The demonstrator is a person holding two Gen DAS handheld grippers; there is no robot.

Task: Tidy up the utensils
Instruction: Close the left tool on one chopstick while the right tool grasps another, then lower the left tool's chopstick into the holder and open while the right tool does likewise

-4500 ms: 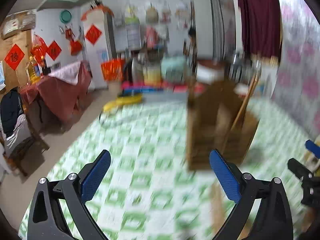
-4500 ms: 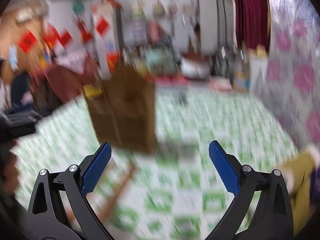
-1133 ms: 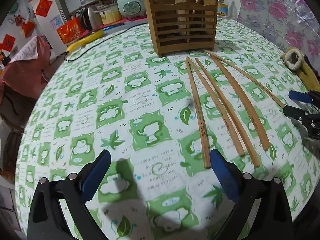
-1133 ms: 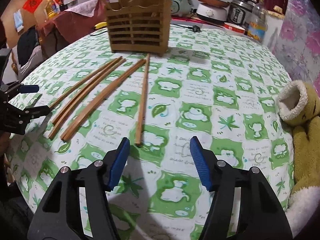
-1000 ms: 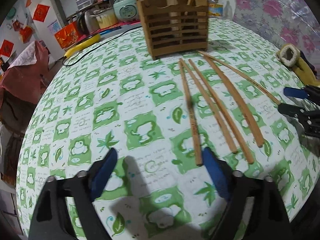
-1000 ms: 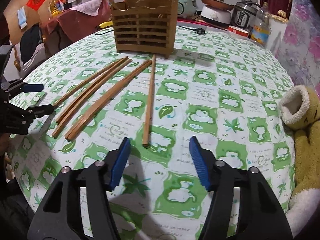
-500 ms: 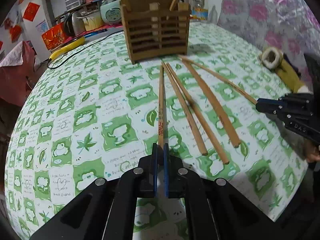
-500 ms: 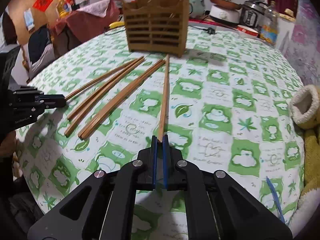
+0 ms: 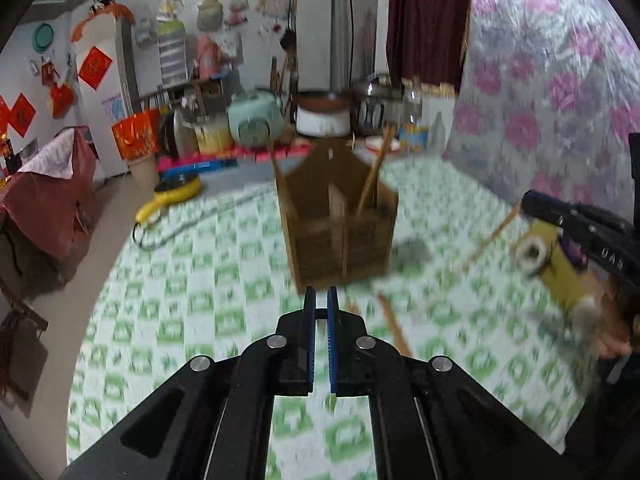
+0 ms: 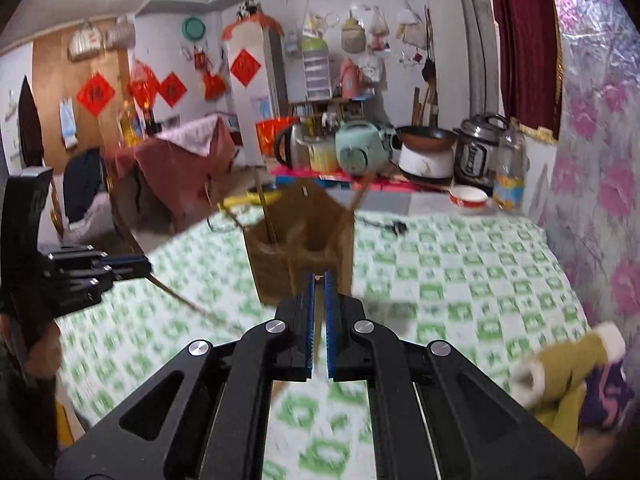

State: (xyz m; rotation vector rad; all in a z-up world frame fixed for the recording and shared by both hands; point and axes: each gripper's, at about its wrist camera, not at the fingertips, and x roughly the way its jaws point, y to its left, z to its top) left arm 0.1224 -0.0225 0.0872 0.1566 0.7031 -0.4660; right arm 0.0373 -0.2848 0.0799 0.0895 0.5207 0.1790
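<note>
Each gripper, the left gripper (image 9: 321, 300) and the right gripper (image 10: 319, 280), was pinched on one chopstick, whose long axis ran toward twelve o'clock, where the wooden holder (image 9: 340, 220) stood on the table (image 9: 192, 280) dead ahead, about equally near to both.

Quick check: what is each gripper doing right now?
Left gripper: shut on a chopstick.
Right gripper: shut on another chopstick.
</note>
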